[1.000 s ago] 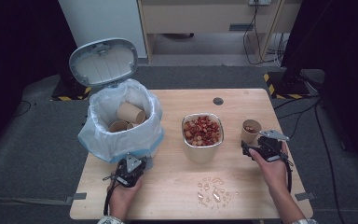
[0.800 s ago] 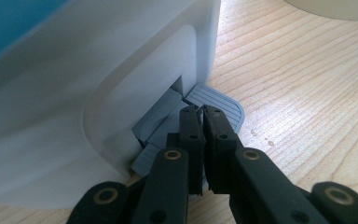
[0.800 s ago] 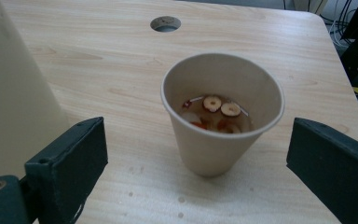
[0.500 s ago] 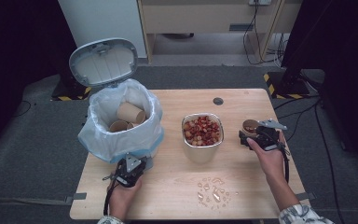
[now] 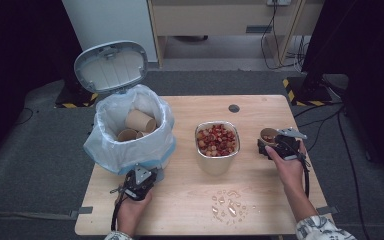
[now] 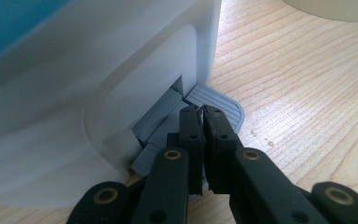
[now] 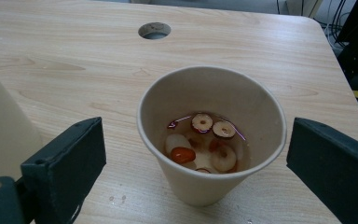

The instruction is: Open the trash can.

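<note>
A white pedal bin [image 5: 132, 135] lined with a bag stands at the table's left, its lid [image 5: 111, 65] raised and paper cups inside. My left gripper [image 5: 139, 182] is at the bin's base. In the left gripper view its jaws are shut [image 6: 199, 112], with the tips resting on the grey pedal [image 6: 216, 102]. At the right, a paper cup [image 7: 209, 140] holds liquid and red fruit slices. My right gripper [image 7: 200, 163] is open, with one jaw on each side of the cup and neither touching it. In the high view the right gripper [image 5: 276, 146] sits just in front of the cup [image 5: 268, 134].
A metal container [image 5: 217, 145] full of red fruit slices stands mid-table between bin and cup. Spilled droplets [image 5: 230, 205] lie near the front edge. A cable hole [image 5: 234, 108] is at the back of the table [image 5: 190, 195]. Dark floor surrounds the table.
My right gripper has moved forward to the cup, so its open jaws now flank it. The left gripper and the raised bin lid have stayed as they were.
</note>
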